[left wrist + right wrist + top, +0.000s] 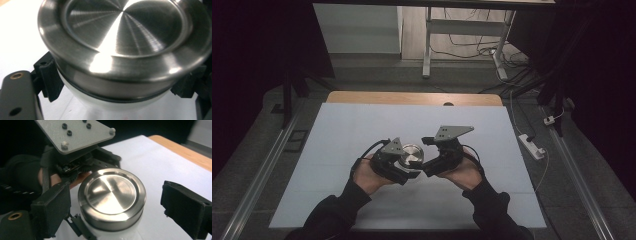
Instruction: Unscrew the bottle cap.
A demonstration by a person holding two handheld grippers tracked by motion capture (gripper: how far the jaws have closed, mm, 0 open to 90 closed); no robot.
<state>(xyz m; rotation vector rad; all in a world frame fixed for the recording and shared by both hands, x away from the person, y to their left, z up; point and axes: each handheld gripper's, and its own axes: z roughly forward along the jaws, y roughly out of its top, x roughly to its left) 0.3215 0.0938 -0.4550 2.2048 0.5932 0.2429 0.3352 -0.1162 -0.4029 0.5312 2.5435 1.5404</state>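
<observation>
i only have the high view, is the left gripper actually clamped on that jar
Observer: Yes. In the left gripper view the left gripper has a pad on each side of the jar, pressed on it just under the steel lid.
Operator: and the right one
Observer: The right gripper stands open around the lid, with a gap between each pad and the rim.
Operator: what is the jar body like
Observer: Below the lid it is white or frosted, with a dark ring at the joint.
</observation>
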